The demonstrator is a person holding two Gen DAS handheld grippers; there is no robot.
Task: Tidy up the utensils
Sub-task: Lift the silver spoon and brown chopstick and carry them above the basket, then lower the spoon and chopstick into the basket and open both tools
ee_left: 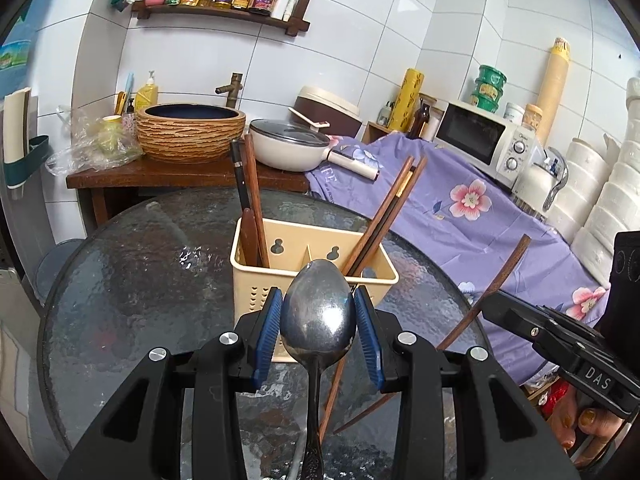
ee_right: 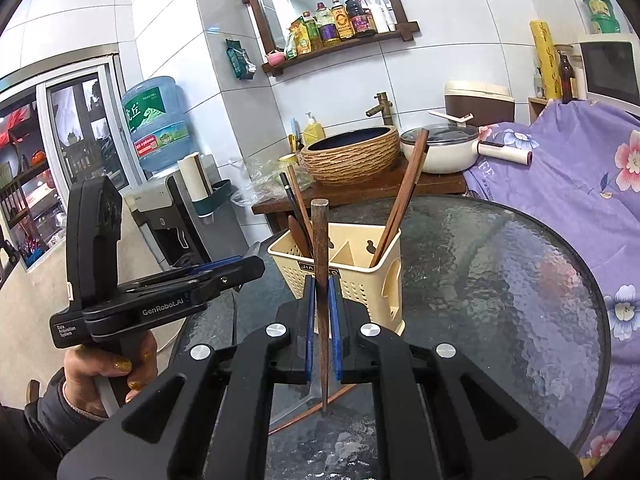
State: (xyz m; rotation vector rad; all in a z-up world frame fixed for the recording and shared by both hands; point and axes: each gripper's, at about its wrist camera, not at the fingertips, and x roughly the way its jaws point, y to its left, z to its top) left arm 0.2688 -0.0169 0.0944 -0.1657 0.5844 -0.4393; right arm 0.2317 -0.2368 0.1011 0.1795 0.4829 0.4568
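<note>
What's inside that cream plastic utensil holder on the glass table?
The utensil holder has two compartments. The left one holds brown chopsticks, a black one and a short wooden piece; the right one holds leaning wooden chopsticks. Their lower ends and the holder's bottom are hidden by its walls.

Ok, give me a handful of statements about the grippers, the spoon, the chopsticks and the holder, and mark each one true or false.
1. The left gripper holds a metal spoon by its bowl. True.
2. The right gripper is open and holds nothing. False: it is shut on a wooden chopstick.
3. The cream utensil holder stands on the glass table. True.
4. The holder has nothing in it. False: chopsticks lean in its right compartment, and more utensils stand in its left one.
5. The held chopstick is already inside the holder. False: it is in front of the holder, its tip near the tabletop.
</note>
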